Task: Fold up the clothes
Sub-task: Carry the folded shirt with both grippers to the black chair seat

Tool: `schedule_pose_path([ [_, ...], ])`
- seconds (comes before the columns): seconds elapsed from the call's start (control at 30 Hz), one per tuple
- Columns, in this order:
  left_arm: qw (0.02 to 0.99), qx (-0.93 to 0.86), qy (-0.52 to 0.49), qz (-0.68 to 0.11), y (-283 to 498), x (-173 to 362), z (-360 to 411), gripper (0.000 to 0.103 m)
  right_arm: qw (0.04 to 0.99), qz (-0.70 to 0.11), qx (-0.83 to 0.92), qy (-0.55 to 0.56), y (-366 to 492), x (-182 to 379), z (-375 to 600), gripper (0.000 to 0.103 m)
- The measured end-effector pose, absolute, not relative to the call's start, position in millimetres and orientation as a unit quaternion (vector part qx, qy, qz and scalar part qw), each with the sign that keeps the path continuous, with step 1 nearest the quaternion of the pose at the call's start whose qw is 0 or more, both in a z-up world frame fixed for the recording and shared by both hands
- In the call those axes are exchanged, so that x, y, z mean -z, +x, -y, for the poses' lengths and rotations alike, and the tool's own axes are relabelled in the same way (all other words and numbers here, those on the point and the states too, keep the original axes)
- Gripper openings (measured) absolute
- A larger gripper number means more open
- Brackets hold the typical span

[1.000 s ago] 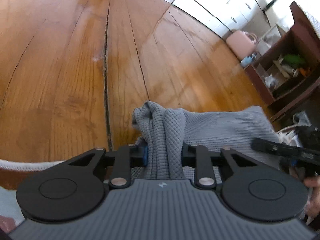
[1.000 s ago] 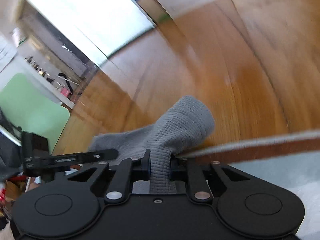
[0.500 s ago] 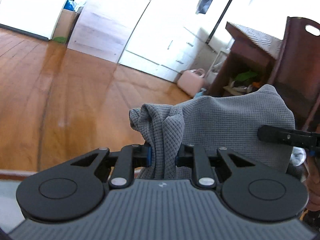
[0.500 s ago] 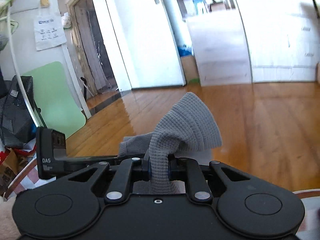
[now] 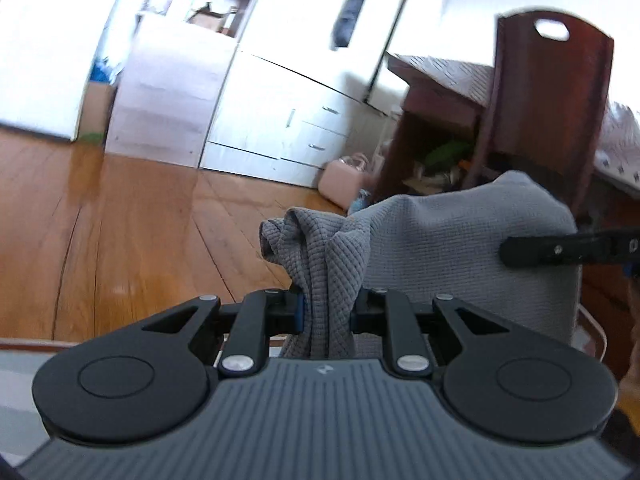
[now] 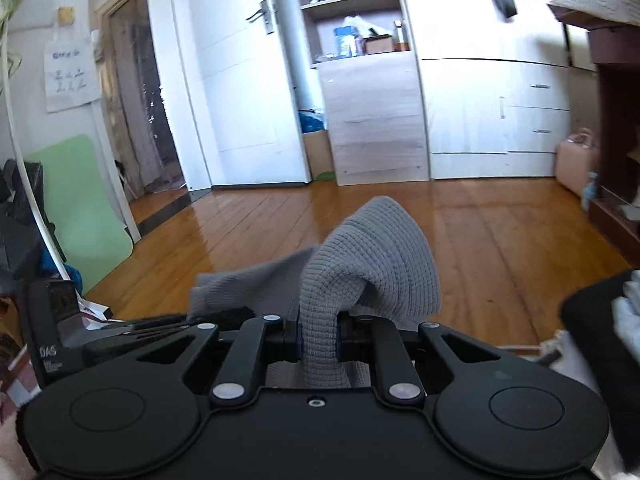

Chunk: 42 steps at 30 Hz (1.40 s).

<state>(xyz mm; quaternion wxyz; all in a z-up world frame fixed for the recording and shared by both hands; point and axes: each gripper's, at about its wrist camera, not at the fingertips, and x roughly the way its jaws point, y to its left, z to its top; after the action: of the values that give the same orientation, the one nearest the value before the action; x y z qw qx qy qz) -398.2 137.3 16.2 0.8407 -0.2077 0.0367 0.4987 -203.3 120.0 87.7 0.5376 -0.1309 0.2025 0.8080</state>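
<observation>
A grey waffle-knit garment (image 5: pixel 460 240) hangs in the air between both grippers. My left gripper (image 5: pixel 327 312) is shut on a bunched edge of it. My right gripper (image 6: pixel 319 338) is shut on another bunched part of the garment (image 6: pixel 376 256), which bulges up over the jaws. A finger of the right gripper (image 5: pixel 560 249) shows at the right of the left wrist view, across the cloth. The left gripper's body (image 6: pixel 60 344) shows at the lower left of the right wrist view. The lower part of the garment is hidden below both grippers.
A wooden floor (image 6: pixel 500 240) stretches ahead to white wardrobes and drawers (image 6: pixel 496 112) and a white door (image 6: pixel 240 80). A dark wooden chair (image 5: pixel 552 112) and desk stand right, a pink bag (image 5: pixel 344 180) by them. A green board (image 6: pixel 80 208) leans at left.
Both grippers have lifted and tilted up with the garment: the views went from looking down at the floor to looking level across the room. Both grips stay closed.
</observation>
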Motion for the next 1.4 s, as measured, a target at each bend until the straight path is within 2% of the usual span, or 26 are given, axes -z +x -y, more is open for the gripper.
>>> schedule_pose_path([
  [0.47,0.880,-0.453,-0.123,-0.071,-299,-123,-108,0.017,0.565,-0.162,-0.805,-0.082,-110,-168,-58,0.016],
  [0.7,0.898,-0.424,-0.099,-0.062,-245,-148,-108,0.017,0.586,-0.133,-0.796,-0.071,-60,-199,-46,0.016],
  [1.1,0.916,-0.378,-0.124,-0.061,-147,-120,-163,0.016,0.622,-0.142,-0.768,-0.054,55,-177,-63,0.016],
  [1.23,0.920,-0.360,-0.127,-0.089,-107,-128,-184,0.016,0.639,-0.136,-0.755,-0.061,91,-187,-84,0.016],
  [1.4,0.913,-0.335,-0.208,-0.109,-55,-115,-242,0.016,0.677,-0.159,-0.709,-0.115,137,-182,-134,0.016],
])
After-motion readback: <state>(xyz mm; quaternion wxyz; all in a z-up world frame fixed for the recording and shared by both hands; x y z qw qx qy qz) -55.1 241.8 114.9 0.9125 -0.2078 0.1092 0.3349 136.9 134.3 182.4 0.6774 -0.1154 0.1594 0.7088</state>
